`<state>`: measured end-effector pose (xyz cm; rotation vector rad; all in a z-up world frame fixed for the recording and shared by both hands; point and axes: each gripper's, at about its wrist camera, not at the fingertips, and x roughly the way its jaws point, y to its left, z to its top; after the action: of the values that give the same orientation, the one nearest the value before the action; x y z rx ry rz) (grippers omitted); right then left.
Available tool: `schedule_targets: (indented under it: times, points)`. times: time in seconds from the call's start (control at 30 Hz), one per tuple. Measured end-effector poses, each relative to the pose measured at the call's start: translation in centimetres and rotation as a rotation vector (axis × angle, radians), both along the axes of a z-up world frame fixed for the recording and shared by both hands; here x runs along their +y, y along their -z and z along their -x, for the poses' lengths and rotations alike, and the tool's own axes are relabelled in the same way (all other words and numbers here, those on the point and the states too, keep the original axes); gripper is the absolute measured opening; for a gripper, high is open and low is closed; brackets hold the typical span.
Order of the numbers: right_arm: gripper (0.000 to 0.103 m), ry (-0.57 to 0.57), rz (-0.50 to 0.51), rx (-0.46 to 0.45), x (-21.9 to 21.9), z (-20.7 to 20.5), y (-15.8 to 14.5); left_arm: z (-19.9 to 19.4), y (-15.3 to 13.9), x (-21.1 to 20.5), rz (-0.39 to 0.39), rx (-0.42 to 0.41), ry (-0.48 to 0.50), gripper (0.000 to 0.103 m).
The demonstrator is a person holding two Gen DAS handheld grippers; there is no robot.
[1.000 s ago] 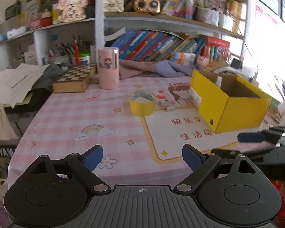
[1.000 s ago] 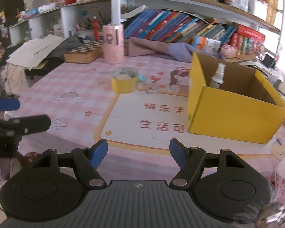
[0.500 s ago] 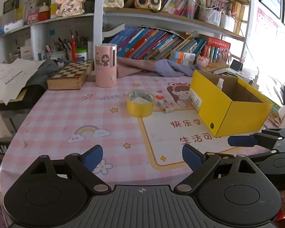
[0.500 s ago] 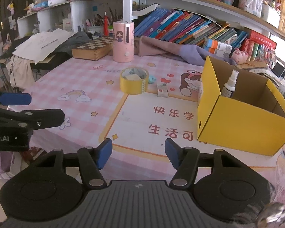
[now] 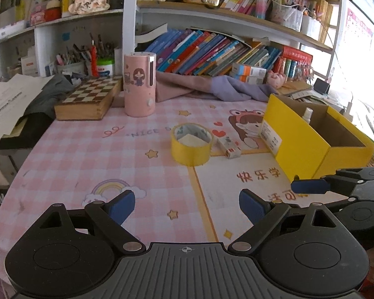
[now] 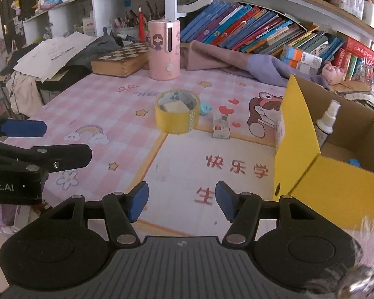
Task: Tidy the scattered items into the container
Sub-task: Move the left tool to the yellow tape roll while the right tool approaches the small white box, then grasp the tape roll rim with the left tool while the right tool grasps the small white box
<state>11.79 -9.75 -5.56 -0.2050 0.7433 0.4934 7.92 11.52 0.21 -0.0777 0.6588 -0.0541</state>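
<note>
A yellow tape roll (image 5: 190, 144) (image 6: 177, 118) stands mid-table. A small white and red box (image 5: 229, 147) (image 6: 221, 125) lies just right of it, and a small teal item (image 6: 205, 108) sits behind the roll. The open yellow cardboard box (image 5: 309, 144) (image 6: 299, 149) stands at the right and holds a white spray bottle (image 6: 326, 122) and a small blue item (image 6: 354, 162). My left gripper (image 5: 187, 205) is open and empty over the table's near edge. My right gripper (image 6: 182, 200) is open and empty, near the box's front left corner.
A pink cylinder (image 5: 139, 84) and a wooden chessboard box (image 5: 89, 99) stand at the back left. A purple cloth (image 5: 212, 89) lies against the bookshelf. Papers (image 5: 12, 94) hang off the left side. The table has a pink checked cover (image 5: 87, 154).
Both grippers have moved forward toward the table, so the tape roll and yellow box look closer. Both stay open and empty.
</note>
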Motion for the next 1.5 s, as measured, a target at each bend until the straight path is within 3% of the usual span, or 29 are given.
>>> schedule_targets:
  times: [0.5, 0.93, 1.27, 1.5]
  points:
    - [0.058, -0.042, 0.055, 0.034, 2.1, -6.3, 1.1, -6.3, 1.3, 0.8, 0.014, 0.063, -0.014, 0.093]
    - [0.051, 0.052, 0.085, 0.023, 3.0, -11.9, 2.9, -13.8, 2.1, 0.5, -0.005, 0.078, 0.039, 0.097]
    - [0.051, 0.096, 0.091, 0.058, 3.3, -14.8, 4.1, -19.5, 4.5, -1.9, -0.069, 0.159, 0.151, 0.098]
    - [0.051, 0.125, 0.073, 0.079, 3.0, -16.4, 4.6, -22.4, 5.5, -2.7, -0.112, 0.214, 0.164, 0.098]
